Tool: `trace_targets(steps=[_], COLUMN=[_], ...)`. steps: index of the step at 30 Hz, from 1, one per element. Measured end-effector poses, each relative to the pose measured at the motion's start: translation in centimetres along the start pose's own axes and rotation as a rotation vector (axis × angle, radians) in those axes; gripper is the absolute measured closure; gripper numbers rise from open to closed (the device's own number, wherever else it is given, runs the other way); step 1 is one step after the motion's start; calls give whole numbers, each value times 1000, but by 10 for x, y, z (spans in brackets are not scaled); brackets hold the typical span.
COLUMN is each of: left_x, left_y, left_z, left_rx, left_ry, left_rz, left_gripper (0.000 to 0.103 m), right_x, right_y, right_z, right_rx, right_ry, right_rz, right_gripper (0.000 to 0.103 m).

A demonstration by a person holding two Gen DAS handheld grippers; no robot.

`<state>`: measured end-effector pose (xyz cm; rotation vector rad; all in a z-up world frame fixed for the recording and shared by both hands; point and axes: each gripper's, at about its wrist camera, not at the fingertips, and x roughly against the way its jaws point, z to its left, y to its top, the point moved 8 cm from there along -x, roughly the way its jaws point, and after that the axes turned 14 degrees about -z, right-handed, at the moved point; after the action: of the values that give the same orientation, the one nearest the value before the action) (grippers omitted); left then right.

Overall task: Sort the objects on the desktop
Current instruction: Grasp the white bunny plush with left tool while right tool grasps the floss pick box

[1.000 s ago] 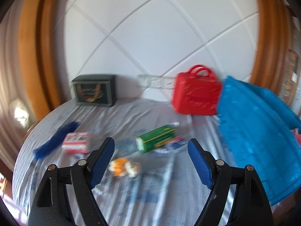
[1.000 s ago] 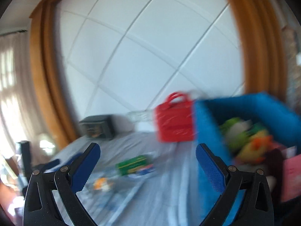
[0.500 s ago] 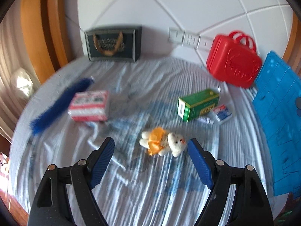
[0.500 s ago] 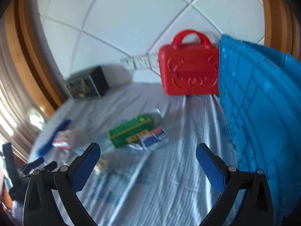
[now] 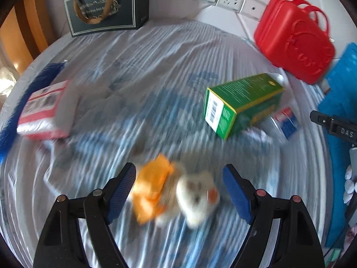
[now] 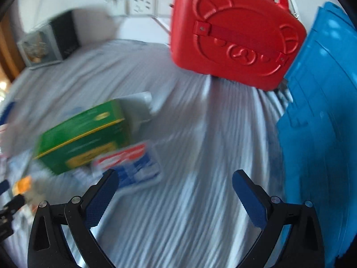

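A small plush toy (image 5: 176, 189), white with an orange wrap, lies on the striped cloth between the wide-apart fingers of my left gripper (image 5: 179, 185), which is open; blur hides whether the pads touch it. A green box (image 5: 241, 102) lies beyond it, with a blue-and-red packet (image 5: 286, 119) at its side. In the right wrist view my right gripper (image 6: 174, 192) stands open over bare cloth, just right of the same packet (image 6: 131, 165) and green box (image 6: 82, 134). The plush toy (image 6: 22, 185) shows at the left edge there.
A red plastic case (image 5: 294, 40) and a dark gift bag (image 5: 107, 6) stand against the white wall. A blue crate (image 6: 319, 120) rises at the right. A red-and-white packet (image 5: 42, 111) and a blue brush (image 5: 22, 102) lie at the left.
Both grippers have dropped and tipped down toward the cloth. The left one has closed in over the plush toy; the right one has come down near the blue-and-red packet.
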<state>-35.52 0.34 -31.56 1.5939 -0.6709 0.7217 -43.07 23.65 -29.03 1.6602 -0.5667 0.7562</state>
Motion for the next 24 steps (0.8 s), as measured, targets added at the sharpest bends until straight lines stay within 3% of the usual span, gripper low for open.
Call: trace_targets(steps=[3,7,13,17,21,24], left_x=[-24,-14,26,65,90,80], left_y=[-4,-29,-70,-75,-62,-62], left_z=[-4,7,53,81,95,88], left_rx=[-60,-131,-171,-95,-11,-4], left_ry=[49,40,66,69,66,53], left_rz=[61,88,131,93,19,33], left_gripper=[23,23,23,23,23,23], right_x=[-38,-67,-18,23,56,58], right_y=[7,-13,-74,-113,-110,-95], right_z=[-15,-18,37,81,92,99], right_rx=[35,79,193,262,273,324], right_ry=[-83,-82,126,267,322,327], right_rz=[39,130,149,147,82,46], right_gripper=[1,1,1,1,1,1])
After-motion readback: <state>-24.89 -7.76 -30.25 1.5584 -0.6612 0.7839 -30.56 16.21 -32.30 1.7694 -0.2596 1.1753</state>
